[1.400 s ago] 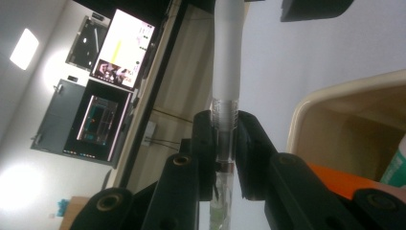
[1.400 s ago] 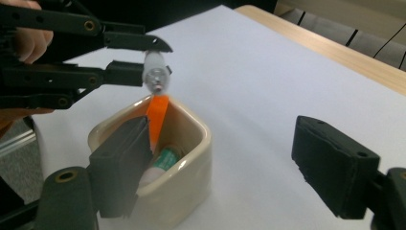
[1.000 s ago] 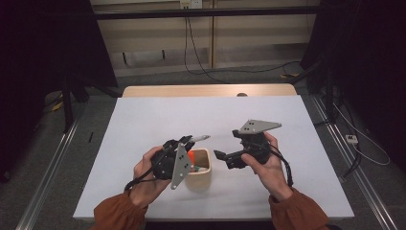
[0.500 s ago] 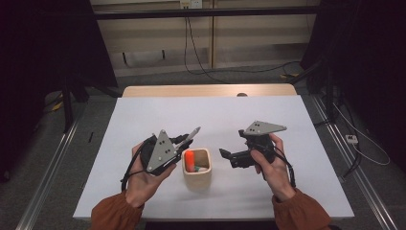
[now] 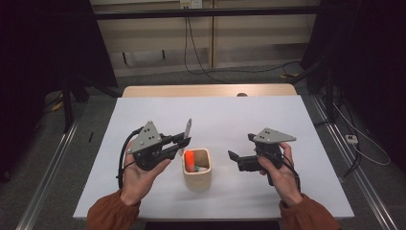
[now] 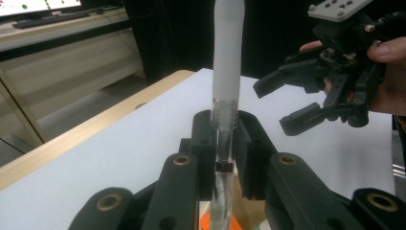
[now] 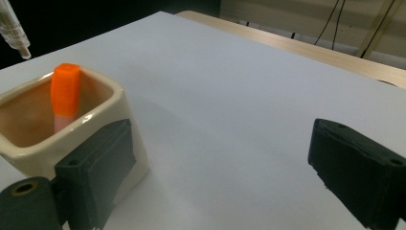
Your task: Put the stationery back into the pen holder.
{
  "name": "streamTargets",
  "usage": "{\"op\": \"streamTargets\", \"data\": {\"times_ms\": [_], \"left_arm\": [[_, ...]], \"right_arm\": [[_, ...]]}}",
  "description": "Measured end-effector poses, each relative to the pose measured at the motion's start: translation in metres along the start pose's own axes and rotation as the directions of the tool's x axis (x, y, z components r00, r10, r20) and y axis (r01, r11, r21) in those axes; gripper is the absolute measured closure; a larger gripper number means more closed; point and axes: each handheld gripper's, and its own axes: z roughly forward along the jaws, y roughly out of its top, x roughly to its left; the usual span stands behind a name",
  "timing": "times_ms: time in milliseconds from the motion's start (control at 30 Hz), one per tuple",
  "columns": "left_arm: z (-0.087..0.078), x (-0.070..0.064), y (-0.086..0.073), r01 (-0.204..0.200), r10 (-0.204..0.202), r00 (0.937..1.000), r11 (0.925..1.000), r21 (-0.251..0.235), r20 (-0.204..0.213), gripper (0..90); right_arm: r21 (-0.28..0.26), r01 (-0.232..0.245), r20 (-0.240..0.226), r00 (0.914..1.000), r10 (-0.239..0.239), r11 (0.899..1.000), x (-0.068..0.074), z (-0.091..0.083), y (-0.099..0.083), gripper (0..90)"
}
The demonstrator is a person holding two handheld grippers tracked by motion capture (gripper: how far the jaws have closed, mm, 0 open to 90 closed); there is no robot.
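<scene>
Seen from the high view, a person works at a white table, the left gripper lifting a pen upright just above and at ten o'clock of a cream cup near the table's front centre; an orange marker stands inside the cup. The right gripper hovers at three o'clock of the cup, near it but apart, jaws spread. In the left gripper view, the left gripper has its jaws pinching the pen at its clear barrel, the white cap rising toward twelve o'clock, while the right gripper hangs open at two o'clock. In the right gripper view, the right gripper shows its jaws wide apart, the cup beside the nine o'clock jaw, the orange marker upright within, and the pen's tip at eleven o'clock.
</scene>
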Motion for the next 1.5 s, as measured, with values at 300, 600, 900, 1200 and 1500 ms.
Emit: {"op": "streamTargets", "data": {"times_ms": [300, 600, 900, 1200, 1500], "left_arm": [[0.007, 0.004, 0.005, 0.032, -0.032, 0.9993, 0.9994, 0.015, 0.020, 79.6], [0.016, 0.001, 0.007, 0.090, -0.090, 0.9947, 0.9959, -0.005, 0.050, 79.6], [0.037, -0.001, 0.000, 0.140, -0.138, 0.9844, 0.9902, -0.004, 0.109, 79.5], [0.048, -0.005, -0.015, 0.165, -0.164, 0.9795, 0.9863, 0.001, 0.117, 79.4], [0.053, -0.005, -0.026, 0.168, -0.170, 0.9793, 0.9855, 0.019, 0.111, 79.2]], "right_arm": [[-0.032, -0.044, 0.040, 0.9982, 0.045, 0.999, -0.014, -0.014, -0.026, 9.1], [-0.073, -0.058, 0.105, 0.9924, 0.065, 0.996, -0.024, -0.030, -0.053, 10.2], [-0.078, -0.071, 0.129, 0.9883, 0.081, 0.994, -0.029, -0.042, -0.076, 9.8], [-0.078, -0.068, 0.126, 0.9890, 0.078, 0.995, -0.030, -0.046, -0.083, 7.8], [-0.077, -0.075, 0.123, 0.9888, 0.084, 0.994, -0.030, -0.044, -0.084, 7.8]]}}
